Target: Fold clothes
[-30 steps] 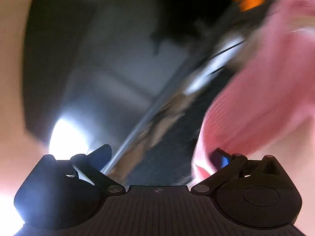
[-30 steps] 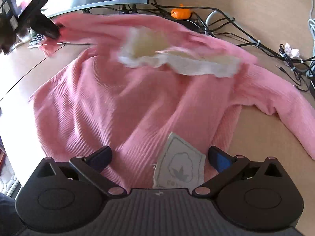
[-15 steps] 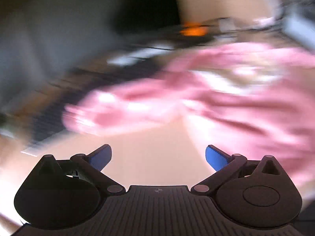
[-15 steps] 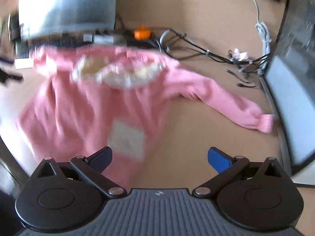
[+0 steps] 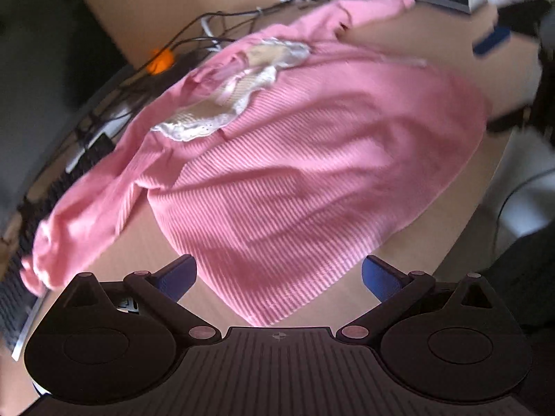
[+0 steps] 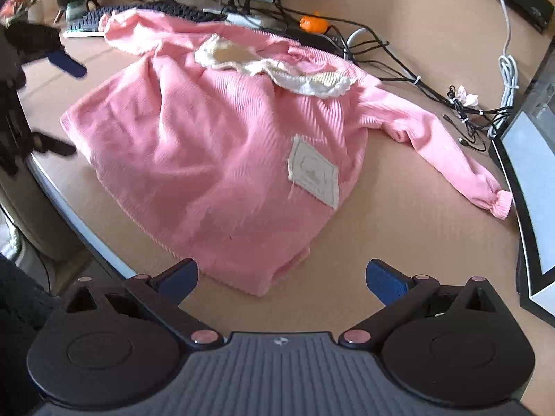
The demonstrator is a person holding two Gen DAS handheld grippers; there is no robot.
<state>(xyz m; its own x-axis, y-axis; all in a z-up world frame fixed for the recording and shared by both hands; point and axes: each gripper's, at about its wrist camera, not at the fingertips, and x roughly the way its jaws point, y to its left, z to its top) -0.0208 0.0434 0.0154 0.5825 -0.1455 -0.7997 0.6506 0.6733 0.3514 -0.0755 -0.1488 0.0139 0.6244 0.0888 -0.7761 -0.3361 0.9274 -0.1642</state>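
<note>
Pink sweater spread on a tan desk, both grippers wide open and holding nothing.

The sweater [image 6: 215, 159] lies flat in the middle of the desk [image 6: 399, 242], its cream collar [image 6: 274, 66] at the far side and its hem toward the near edge. A pale square label [image 6: 314, 171] sits on the body, right of centre. One sleeve [image 6: 447, 149] stretches out to the right, its cuff just beside a monitor [image 6: 530, 173]; the other sleeve [image 5: 86, 208] trails off to the left toward a keyboard [image 6: 145, 12]. The left gripper [image 5: 279, 274] hangs above the near hem with its blue fingers [image 5: 177, 274] spread apart, gripping nothing. The right gripper [image 6: 282, 277] is likewise spread wide and empty, just short of the hem's near corner. Cables [image 6: 388, 55] and an orange object [image 6: 312, 24] lie beyond the collar.
</note>
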